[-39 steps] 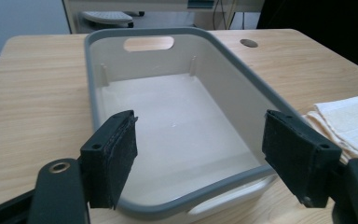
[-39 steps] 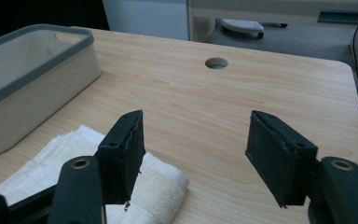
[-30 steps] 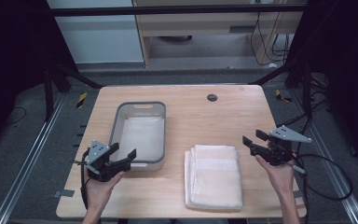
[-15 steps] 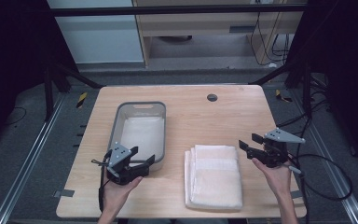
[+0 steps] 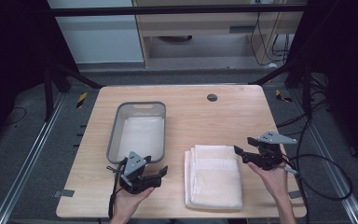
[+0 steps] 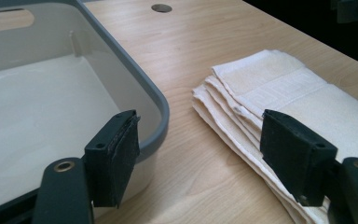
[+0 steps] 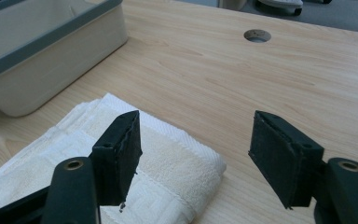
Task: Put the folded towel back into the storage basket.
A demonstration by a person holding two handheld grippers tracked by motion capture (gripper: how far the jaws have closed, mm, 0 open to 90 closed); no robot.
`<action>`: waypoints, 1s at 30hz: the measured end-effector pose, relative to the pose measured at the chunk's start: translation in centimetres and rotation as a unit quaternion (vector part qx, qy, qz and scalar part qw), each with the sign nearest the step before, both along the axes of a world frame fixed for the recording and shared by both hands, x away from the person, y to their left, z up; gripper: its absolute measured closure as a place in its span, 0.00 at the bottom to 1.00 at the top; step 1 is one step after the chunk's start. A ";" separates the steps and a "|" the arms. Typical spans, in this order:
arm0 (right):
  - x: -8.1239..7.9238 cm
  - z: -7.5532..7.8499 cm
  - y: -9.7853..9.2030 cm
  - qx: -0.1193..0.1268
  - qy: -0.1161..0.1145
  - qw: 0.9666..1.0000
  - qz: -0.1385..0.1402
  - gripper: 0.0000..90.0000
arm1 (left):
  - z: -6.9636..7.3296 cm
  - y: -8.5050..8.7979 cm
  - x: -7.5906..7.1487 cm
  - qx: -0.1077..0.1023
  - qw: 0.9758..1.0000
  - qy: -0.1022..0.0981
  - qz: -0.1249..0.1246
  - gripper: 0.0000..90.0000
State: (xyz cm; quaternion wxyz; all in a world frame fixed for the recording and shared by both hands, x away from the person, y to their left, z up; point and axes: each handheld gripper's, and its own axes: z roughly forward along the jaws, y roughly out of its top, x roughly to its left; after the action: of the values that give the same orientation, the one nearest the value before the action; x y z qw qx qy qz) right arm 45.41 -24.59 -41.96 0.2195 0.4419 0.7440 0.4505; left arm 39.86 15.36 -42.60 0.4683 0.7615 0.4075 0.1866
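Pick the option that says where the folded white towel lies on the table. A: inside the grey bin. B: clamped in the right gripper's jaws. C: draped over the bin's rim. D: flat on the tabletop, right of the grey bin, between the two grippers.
D: the folded white towel lies flat on the bare wood, right of the grey bin, with the left gripper and the right gripper open on either side of it.

From my seat the table (image 5: 223, 116) is evenly lit from above with soft shadows; surroundings fall to dark. The high view looks grainy, both gripper views sharp.
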 end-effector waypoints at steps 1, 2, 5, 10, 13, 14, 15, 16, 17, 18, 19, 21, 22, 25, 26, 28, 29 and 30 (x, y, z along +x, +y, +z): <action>0.0 -0.1 0.1 -0.002 0.002 1.000 0.001 0.37 | -0.1 -0.2 -0.1 0.002 1.000 0.002 -0.004 0.30; 0.0 -0.2 0.2 -0.006 0.003 1.000 0.004 0.37 | -0.2 -0.4 -0.1 0.003 1.000 0.004 -0.006 0.30; 0.0 -0.4 0.5 -0.011 0.006 1.000 0.006 0.37 | -0.6 -0.9 -0.3 0.005 1.000 0.010 -0.012 0.30; 0.1 -0.6 0.8 -0.009 0.012 1.000 0.016 0.35 | -1.1 -1.9 -0.6 0.011 0.999 0.018 -0.026 0.30; 0.0 -0.8 0.9 -0.010 0.016 1.000 0.018 0.35 | -1.3 -2.4 -0.6 0.013 0.999 0.022 -0.031 0.30; 0.0 -0.9 1.0 -0.012 0.015 1.000 0.019 0.35 | -1.4 -2.6 -0.7 0.015 0.999 0.023 -0.034 0.29; 0.0 -1.0 1.1 -0.012 0.018 1.000 0.021 0.35 | -1.5 -2.7 -0.7 0.016 0.999 0.024 -0.036 0.29; 0.0 -1.1 1.3 -0.011 0.020 0.999 0.025 0.35 | -1.5 -2.9 -0.7 0.016 0.999 0.024 -0.037 0.29; 0.0 -1.2 1.4 -0.011 0.020 0.999 0.028 0.35 | -1.6 -3.0 -0.7 0.016 0.999 0.026 -0.038 0.29; 0.0 -1.3 1.5 -0.010 0.022 0.999 0.029 0.35 | -1.7 -3.2 -0.7 0.017 0.999 0.028 -0.040 0.29; 0.0 -1.3 1.6 -0.011 0.025 0.999 0.031 0.35 | -1.7 -3.3 -0.7 0.019 0.998 0.030 -0.042 0.29; 0.1 -1.5 1.7 -0.013 0.024 0.999 0.032 0.35 | -1.9 -3.6 -0.8 0.019 0.998 0.031 -0.045 0.29; 0.1 -1.6 1.8 -0.013 0.025 0.999 0.032 0.35 | -2.0 -3.8 -0.8 0.020 0.998 0.032 -0.048 0.28; 0.1 -1.8 2.0 -0.014 0.027 0.999 0.032 0.36 | -2.2 -4.3 -0.8 0.021 0.998 0.034 -0.052 0.28; 0.1 -1.8 2.0 -0.016 0.027 0.999 0.034 0.36 | -2.2 -4.5 -0.8 0.021 0.998 0.035 -0.053 0.27; 0.1 -2.0 2.1 -0.016 0.031 0.999 0.034 0.37 | -2.4 -4.9 -0.8 0.024 0.997 0.037 -0.056 0.27; 0.1 -2.0 2.2 -0.017 0.032 0.999 0.034 0.37 | -2.5 -5.1 -0.8 0.024 0.997 0.039 -0.058 0.26; 0.1 -2.1 2.2 -0.020 0.034 0.999 0.035 0.37 | -2.6 -5.3 -0.8 0.026 0.997 0.039 -0.059 0.26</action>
State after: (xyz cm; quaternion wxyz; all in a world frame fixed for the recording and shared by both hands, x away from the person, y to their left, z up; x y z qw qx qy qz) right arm 45.54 -22.38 -44.05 0.1873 0.4265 0.7745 0.4279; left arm 39.03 10.08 -45.18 0.4420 0.8029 0.3749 0.1391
